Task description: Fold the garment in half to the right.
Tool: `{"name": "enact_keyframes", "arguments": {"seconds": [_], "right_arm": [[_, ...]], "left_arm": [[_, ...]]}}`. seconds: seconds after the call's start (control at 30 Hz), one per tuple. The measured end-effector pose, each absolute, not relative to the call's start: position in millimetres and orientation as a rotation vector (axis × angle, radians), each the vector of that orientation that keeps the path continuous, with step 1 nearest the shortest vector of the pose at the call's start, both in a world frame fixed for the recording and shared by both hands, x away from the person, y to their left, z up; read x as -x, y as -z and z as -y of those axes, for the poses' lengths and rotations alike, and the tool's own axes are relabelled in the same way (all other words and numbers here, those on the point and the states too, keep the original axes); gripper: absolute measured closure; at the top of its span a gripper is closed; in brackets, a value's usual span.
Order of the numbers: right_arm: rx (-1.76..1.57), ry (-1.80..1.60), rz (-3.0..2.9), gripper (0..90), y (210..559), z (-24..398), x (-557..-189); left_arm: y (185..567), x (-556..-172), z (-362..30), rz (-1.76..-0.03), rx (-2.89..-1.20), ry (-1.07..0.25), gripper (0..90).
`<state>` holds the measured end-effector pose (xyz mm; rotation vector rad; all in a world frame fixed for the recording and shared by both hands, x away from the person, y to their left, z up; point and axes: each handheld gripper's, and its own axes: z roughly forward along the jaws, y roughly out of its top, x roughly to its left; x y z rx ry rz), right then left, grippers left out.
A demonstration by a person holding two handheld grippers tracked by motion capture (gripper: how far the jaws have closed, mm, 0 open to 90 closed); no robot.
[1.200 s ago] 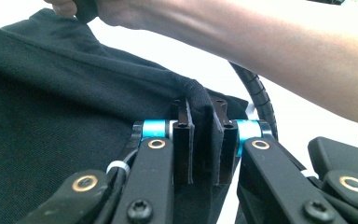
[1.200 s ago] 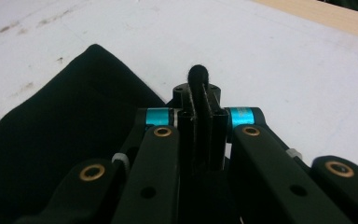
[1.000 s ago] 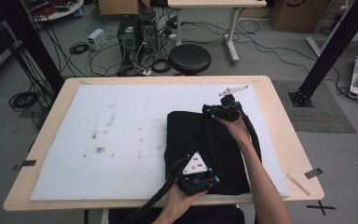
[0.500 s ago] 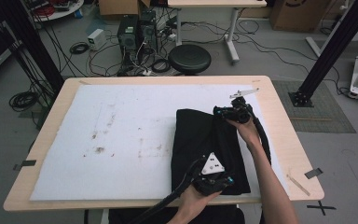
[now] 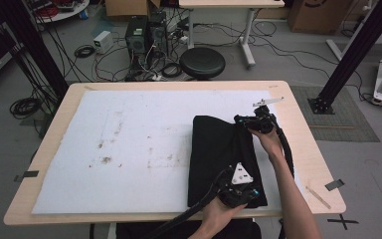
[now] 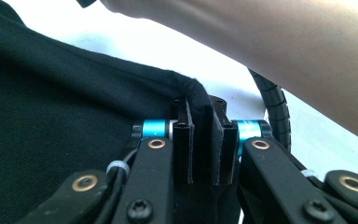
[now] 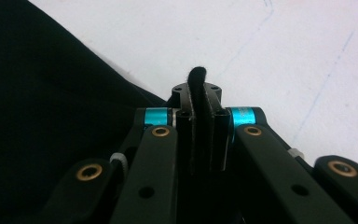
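Observation:
A black cloth [image 5: 221, 159] lies folded on the white sheet [image 5: 129, 149] at the table's right half. My left gripper [image 5: 238, 191] is at the cloth's near right corner, shut on a fold of the black cloth [image 6: 200, 100] pinched between its jaws. My right gripper [image 5: 253, 122] is at the cloth's far right corner, shut on a thin upright edge of the black cloth [image 7: 196, 79]. In the left gripper view the person's other forearm [image 6: 270, 42] crosses above the cloth.
The wooden table [image 5: 298, 134] has a bare strip to the right of the sheet, with a small metal bracket [image 5: 267, 102] near the far right corner. Brown stains [image 5: 104, 159] mark the sheet's left half. Beyond the table stand a stool [image 5: 202, 62] and cables.
Both grippers have moved to the right across the table with the cloth, which has slid right and now looks narrower.

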<state>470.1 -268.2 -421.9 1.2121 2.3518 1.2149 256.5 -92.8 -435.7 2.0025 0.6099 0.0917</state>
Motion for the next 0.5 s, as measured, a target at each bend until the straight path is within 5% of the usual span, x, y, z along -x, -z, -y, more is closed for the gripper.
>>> {"name": "enact_keyframes", "arguments": {"seconds": [0.5], "right_arm": [[-1.264, -1.160, -2.312, 80.4, 422.4, 283.9, -465.3]], "left_arm": [[442.2, -256.3, 100.7, -0.597, -2.024, -0.068, 81.5]]}}
